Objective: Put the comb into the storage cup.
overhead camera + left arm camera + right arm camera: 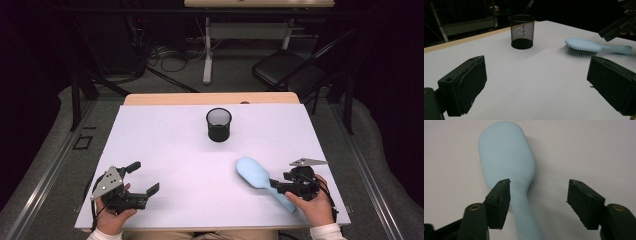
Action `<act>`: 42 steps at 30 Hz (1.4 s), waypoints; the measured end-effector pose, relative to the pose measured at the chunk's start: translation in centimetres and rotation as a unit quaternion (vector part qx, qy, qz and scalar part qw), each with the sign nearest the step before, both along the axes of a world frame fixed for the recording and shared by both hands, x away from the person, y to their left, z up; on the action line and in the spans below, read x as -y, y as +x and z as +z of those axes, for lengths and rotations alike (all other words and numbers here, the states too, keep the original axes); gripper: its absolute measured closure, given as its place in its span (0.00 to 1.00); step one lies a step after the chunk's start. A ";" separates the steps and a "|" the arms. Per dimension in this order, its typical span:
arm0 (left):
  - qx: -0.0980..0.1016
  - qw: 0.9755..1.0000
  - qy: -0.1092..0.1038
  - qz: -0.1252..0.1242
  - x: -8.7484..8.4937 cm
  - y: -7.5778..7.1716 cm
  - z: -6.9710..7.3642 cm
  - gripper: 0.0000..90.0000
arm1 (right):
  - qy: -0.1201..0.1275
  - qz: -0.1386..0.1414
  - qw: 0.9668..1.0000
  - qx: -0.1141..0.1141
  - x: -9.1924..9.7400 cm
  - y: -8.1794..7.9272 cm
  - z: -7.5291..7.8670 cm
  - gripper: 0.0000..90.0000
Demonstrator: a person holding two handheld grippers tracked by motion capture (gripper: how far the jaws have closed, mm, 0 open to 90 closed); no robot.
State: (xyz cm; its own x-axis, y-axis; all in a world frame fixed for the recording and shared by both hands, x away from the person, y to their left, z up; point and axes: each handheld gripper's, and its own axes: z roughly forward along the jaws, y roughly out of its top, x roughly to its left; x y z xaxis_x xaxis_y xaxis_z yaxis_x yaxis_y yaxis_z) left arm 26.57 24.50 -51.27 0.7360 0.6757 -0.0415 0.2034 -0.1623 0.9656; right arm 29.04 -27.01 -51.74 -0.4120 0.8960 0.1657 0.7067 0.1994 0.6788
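Smooth pale-blue plastic hairbrush lies bristles-down between the right gripper's spread jaws, left gripper's jaws spread

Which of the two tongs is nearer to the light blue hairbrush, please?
Right. The right tongs stand open astride the hairbrush handle; the left tongs sit far across the table.

Two black grippers are seen: the left gripper and the right gripper, each topped by a grey three-cornered plate. Brass screws are set in the jaw arms. Black cables trail behind. White cuffs are worn.
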 end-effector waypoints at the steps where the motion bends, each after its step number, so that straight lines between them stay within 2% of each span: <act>1: 0.000 1.000 0.000 0.000 0.0 0.0 0.0 0.03 | -0.002 0.000 1.000 -0.001 -0.1 0.0 0.0 0.34; 8: 0.000 1.000 0.001 0.002 0.0 0.0 0.0 0.03 | -0.018 0.003 1.000 -0.014 -0.6 0.0 -0.1 0.26; 12: 0.000 1.000 0.000 0.002 0.0 0.0 0.0 0.03 | -0.017 0.008 1.000 -0.025 -0.6 0.0 -0.2 0.28; 19: -0.002 1.000 0.002 -0.001 0.0 0.0 0.0 0.03 | -0.030 0.024 0.999 -0.018 -1.1 -0.1 -0.2 0.18; 23: -0.001 1.000 0.000 0.002 0.0 0.0 0.0 0.03 | -0.038 0.031 0.999 -0.015 -1.3 0.1 -0.2 0.17; 28: -0.002 1.000 0.002 0.000 0.0 0.0 0.0 0.03 | -0.057 0.036 0.997 -0.026 -1.5 0.4 0.1 0.15; 31: -0.002 1.000 0.002 0.003 0.1 0.0 0.0 0.03 | -0.056 0.037 0.997 -0.025 -1.5 0.6 0.3 0.10; 34: -0.002 1.000 0.001 0.003 0.0 0.0 0.0 0.03 | -0.057 0.040 0.997 -0.029 -1.4 0.9 0.5 0.09; 42: -0.003 1.000 0.000 0.003 0.0 0.0 0.0 0.03 | -0.085 0.056 0.994 -0.039 -1.4 1.3 0.7 0.07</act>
State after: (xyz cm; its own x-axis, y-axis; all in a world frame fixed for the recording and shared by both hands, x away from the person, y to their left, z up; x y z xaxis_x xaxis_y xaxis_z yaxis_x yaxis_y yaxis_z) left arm 26.54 24.48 -51.30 0.7322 0.6796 -0.0452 0.2097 -0.1618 0.9643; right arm 30.36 -25.65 -51.06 -0.5024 0.8632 0.0508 0.7224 0.3867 0.5733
